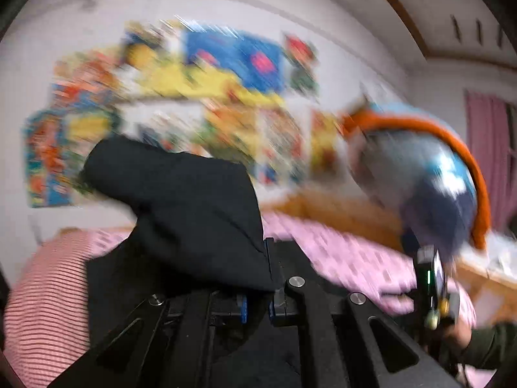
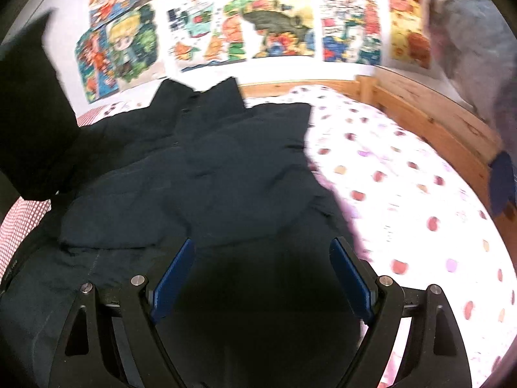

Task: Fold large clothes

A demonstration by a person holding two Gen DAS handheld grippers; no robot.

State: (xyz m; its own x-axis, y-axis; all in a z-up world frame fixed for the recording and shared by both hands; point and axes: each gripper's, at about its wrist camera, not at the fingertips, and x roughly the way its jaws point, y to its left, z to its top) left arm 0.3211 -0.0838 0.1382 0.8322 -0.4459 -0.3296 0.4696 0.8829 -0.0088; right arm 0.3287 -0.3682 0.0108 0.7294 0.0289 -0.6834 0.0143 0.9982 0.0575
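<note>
Left gripper clenched on black padded jacket flap; right gripper released above jacket. Bulky, soft, floppy; grab hems.

The left tongs pinch a black garment lifted above the pink-dotted bed.

One black jacket is lying on one bed with one wooden bed frame. Two grippers are showing: the left gripper and the right gripper. One red-striped pillow is showing; the posters are overlapping, so their count cannot be told.
</note>
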